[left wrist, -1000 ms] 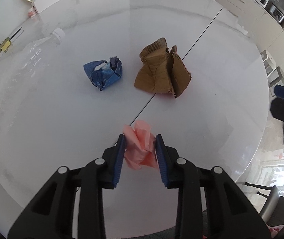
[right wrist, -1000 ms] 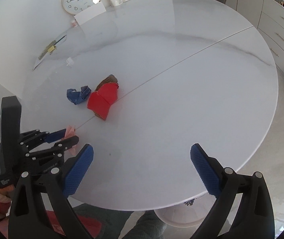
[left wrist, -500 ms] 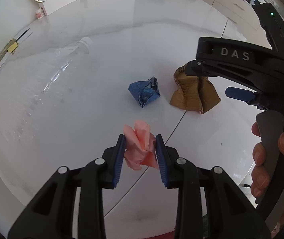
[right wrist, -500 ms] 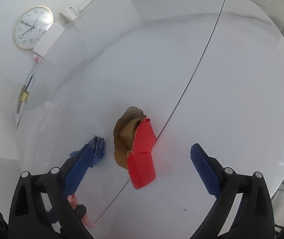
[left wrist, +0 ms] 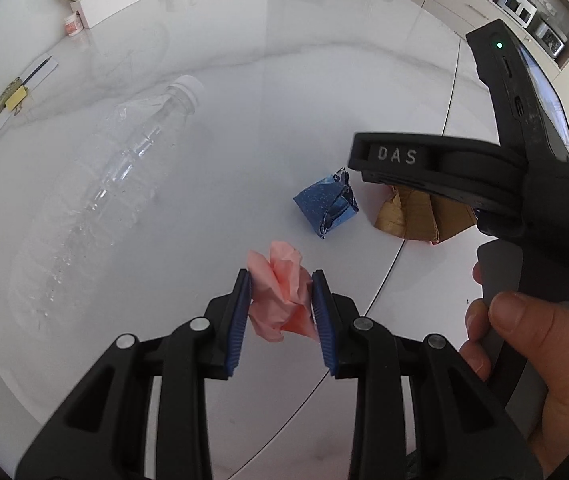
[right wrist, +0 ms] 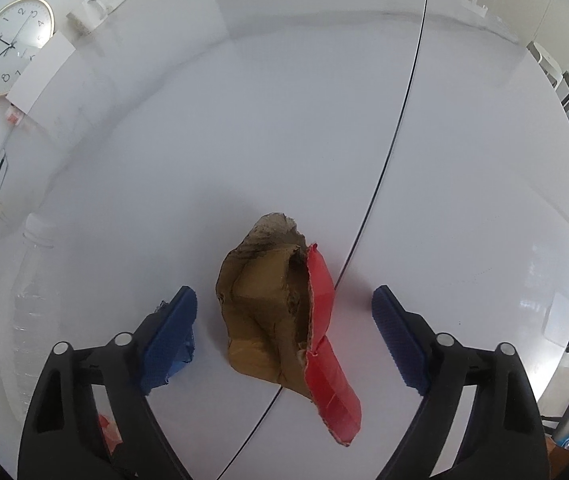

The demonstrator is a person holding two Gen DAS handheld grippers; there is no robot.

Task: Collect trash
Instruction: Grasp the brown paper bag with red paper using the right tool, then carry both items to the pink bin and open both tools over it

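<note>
- The left hand-held gripper (left wrist: pixel 280 300) is closed on a crumpled pink paper wad (left wrist: pixel 280 292). Both blue pads press its sides, and the wad appears lifted clear of the worktop (left wrist: pixel 244 100).
- Judgement: the wad is kept clamped so that 1 piece of trash is secured while the other hand collects the next.
- The right hand-held gripper (right wrist: pixel 284 308) is wide open and grips nothing. Its jaws stand on either side of the crushed cardboard piece (right wrist: pixel 264 308), with a clear gap at each side.
- The cardboard piece, brown with a red face, lies on the worktop across the dark seam line (right wrist: pixel 404 100). Whether the pads touch the worktop cannot be told.
- Judgement: the wide opening suits the bulk of the cardboard; closing from this position should pinch it across its width.
- A crumpled blue wrapper (left wrist: pixel 326 204) lies just beside the cardboard, partly behind the left pad in the right wrist view. Risk: that pad may snag it on closing.
- An empty clear plastic bottle (left wrist: pixel 124 172) lies on its side, well apart to the left, untouched.
- A wall clock (right wrist: pixel 8 46) leans at the far edge of the worktop.
</note>
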